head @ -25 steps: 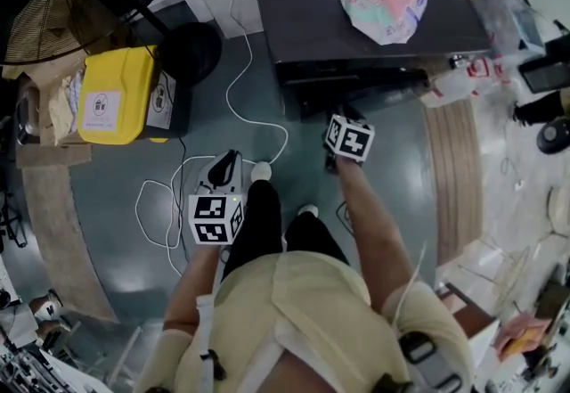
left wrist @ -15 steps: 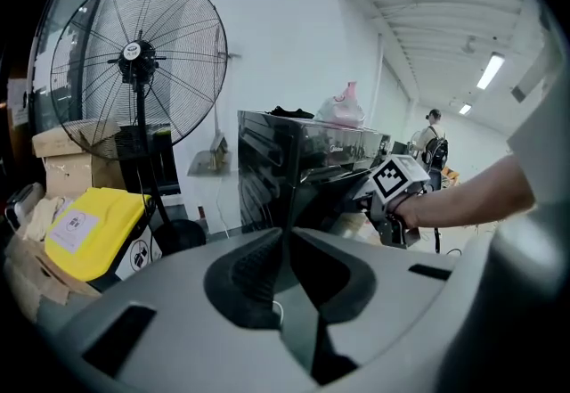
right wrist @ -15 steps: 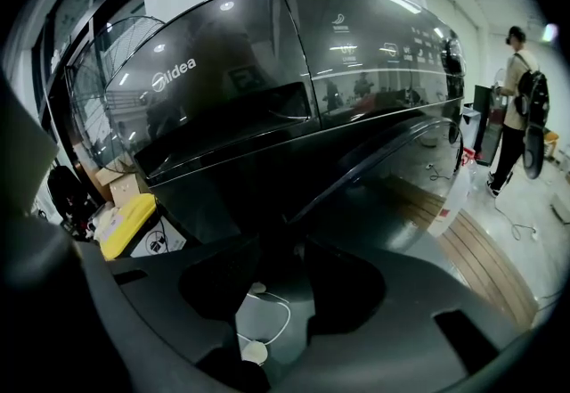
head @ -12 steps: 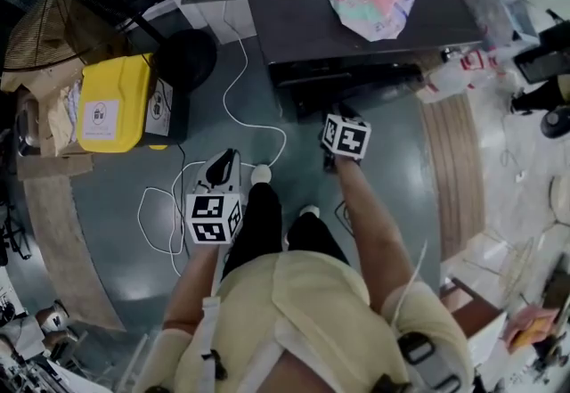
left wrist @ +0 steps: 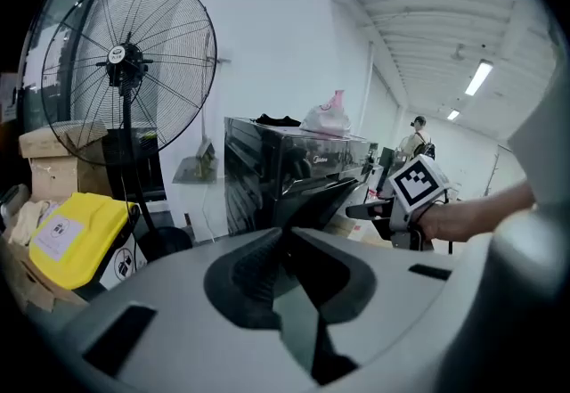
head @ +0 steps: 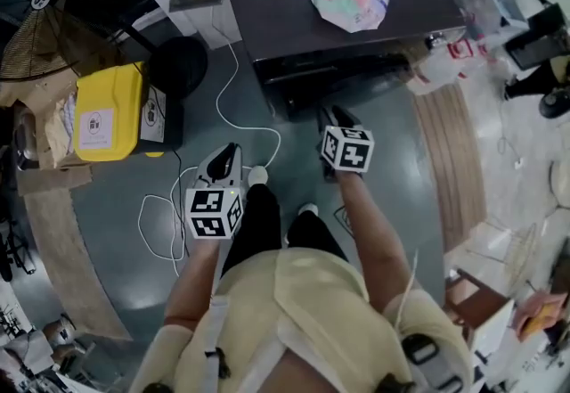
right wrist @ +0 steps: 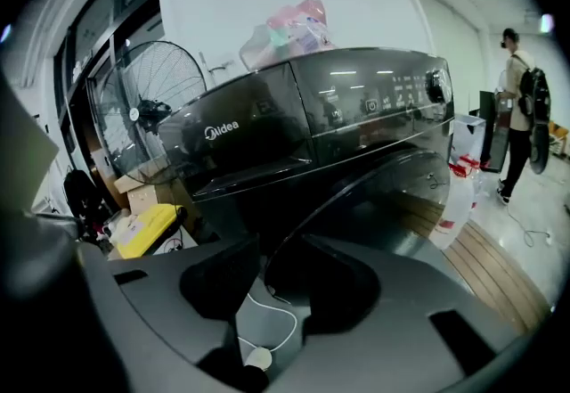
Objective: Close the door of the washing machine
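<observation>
Right gripper view: door [right wrist: 401, 195] edge perhaps between parted jaws.

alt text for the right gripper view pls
A dark washing machine fills the view, its round door hanging open toward the camera. The right tool has its jaws apart near the door's rim. A pink bag lies on top; a fan and a yellow box stand at left.

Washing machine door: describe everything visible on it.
The door is a round, dark-tinted, see-through pane, glossy like glass, with a thin dark rim. It stands swung open from the black washing machine, toward the camera. Its rim edge runs into the gap between the open jaws of the right gripper; whether it touches them is unclear.
</observation>
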A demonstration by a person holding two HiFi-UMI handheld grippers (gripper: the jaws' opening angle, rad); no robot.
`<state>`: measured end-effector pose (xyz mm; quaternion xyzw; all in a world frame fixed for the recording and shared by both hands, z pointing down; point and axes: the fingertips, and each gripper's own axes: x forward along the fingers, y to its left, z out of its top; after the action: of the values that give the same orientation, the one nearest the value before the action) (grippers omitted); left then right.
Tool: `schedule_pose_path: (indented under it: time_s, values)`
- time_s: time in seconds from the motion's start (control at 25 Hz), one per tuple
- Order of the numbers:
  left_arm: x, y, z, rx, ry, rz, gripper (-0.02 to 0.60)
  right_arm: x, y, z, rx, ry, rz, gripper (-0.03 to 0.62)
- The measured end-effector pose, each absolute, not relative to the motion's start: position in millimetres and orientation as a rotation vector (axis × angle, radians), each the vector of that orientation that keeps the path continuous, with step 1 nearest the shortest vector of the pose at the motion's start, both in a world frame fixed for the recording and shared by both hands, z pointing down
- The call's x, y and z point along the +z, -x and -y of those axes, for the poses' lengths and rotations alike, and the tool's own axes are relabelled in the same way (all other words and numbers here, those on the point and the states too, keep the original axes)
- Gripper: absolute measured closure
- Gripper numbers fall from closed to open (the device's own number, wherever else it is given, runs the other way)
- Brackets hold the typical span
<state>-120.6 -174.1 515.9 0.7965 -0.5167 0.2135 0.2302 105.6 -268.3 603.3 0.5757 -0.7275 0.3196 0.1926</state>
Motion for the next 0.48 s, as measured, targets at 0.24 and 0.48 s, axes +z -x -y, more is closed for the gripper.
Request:
schedule_pose_path:
  time_s: [0.24,0.48]
  values:
    - [507,109,175,0.563,-2.218,1.401,0.563,576,-110,253,0.847,-1.625,2.097,0.457]
    - [503,99,173,0.547,-2.238,1.386,0.563,554,-114,240,0.806,-1.642,2.138,0.477]
